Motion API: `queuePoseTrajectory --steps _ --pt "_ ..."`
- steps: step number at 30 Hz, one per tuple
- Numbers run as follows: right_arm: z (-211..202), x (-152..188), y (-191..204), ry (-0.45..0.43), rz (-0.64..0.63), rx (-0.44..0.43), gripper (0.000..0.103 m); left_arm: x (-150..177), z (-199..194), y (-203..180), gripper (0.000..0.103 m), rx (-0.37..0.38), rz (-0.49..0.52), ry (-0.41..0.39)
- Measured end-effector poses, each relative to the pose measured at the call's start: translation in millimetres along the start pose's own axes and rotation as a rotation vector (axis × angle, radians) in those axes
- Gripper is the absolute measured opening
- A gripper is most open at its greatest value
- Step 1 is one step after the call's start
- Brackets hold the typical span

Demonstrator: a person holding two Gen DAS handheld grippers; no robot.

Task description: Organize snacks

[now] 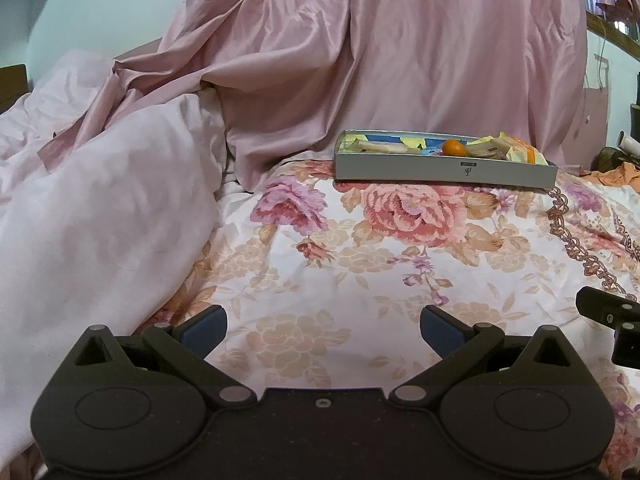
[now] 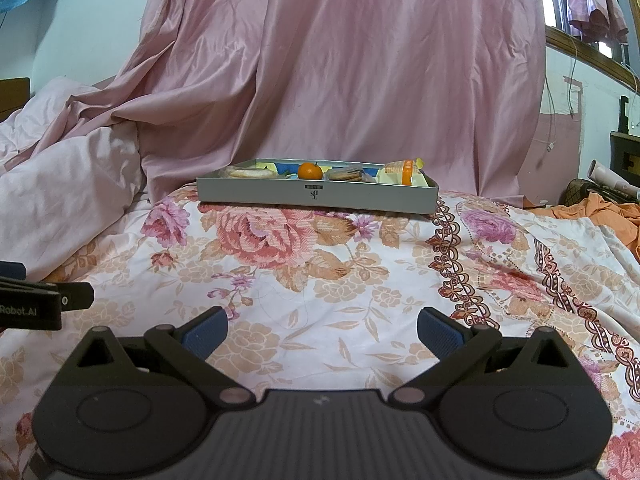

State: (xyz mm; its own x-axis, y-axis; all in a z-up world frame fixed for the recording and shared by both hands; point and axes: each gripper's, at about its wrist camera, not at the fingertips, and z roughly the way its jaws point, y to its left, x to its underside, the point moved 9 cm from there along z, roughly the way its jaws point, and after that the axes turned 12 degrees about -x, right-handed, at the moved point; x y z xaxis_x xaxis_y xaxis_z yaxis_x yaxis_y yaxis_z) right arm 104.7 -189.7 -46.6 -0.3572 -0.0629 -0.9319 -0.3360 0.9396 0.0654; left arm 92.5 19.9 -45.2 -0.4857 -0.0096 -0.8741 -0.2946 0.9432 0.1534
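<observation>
A shallow grey box [image 1: 440, 168] sits on the floral bedspread at the far side; it also shows in the right wrist view [image 2: 316, 194]. It holds several snacks: a small orange [image 1: 454, 147] [image 2: 310, 171], wrapped biscuits [image 2: 346, 174], a pale round cracker pack [image 2: 250, 173] and yellow-orange packets [image 2: 404, 172]. My left gripper [image 1: 322, 330] is open and empty, low over the bedspread, well short of the box. My right gripper [image 2: 322, 330] is open and empty too, facing the box from a distance.
A pink satin sheet [image 2: 340, 60] hangs behind the box. A rumpled pale quilt [image 1: 100, 220] lies at the left. Orange cloth [image 2: 600, 212] lies at the far right. The other gripper's body shows at each view's edge [image 1: 612, 316] [image 2: 36, 304].
</observation>
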Motion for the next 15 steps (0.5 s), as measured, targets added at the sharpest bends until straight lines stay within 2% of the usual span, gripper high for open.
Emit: queuePoseTrajectory --steps 15 --pt "0.0 -0.2 0.5 0.001 -0.001 0.001 0.103 -2.7 -2.7 -0.4 0.102 0.007 0.001 -0.017"
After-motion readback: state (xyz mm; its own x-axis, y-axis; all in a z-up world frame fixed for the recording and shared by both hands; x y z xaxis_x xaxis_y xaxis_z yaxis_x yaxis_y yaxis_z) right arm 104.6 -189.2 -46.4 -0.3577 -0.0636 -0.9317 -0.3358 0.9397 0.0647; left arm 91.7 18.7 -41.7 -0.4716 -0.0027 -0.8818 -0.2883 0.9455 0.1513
